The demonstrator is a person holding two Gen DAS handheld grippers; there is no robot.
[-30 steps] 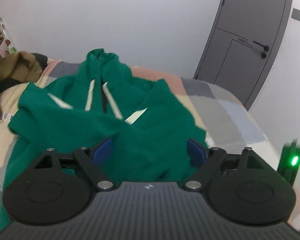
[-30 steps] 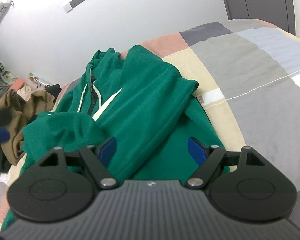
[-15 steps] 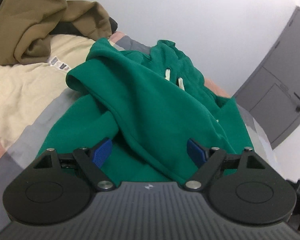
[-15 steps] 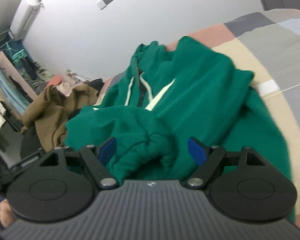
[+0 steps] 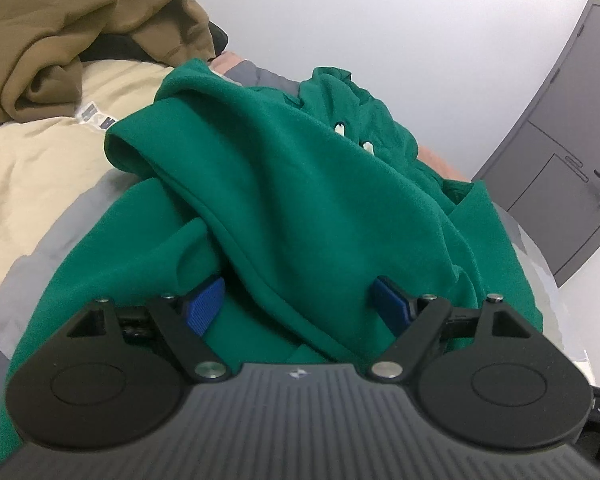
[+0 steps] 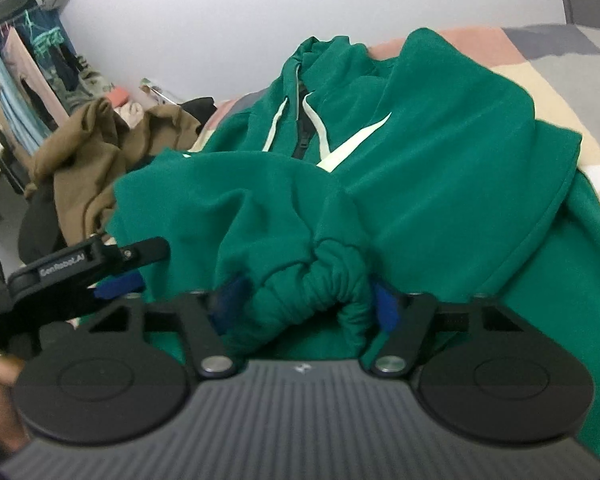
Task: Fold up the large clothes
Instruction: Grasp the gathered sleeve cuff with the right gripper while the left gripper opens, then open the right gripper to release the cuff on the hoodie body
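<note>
Right hand-held gripper (image 6: 304, 308) closing around hoodie cuff (image 6: 320, 280).

On the black body of the left gripper (image 6: 118, 276), seen at the left edge of the right wrist view, small raised letters read "GenRobot.AI". In the left wrist view, on a dark strip (image 5: 598, 406) just right of the same gripper's body, the letters "AS" show. A white label (image 5: 94, 117) on the bedding, just left of the green hoodie (image 5: 300, 184), carries dark marks, probably letters, too blurred to read.

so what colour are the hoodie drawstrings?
Off-white drawstrings on the green hoodie; clearest in the right wrist view.
</note>
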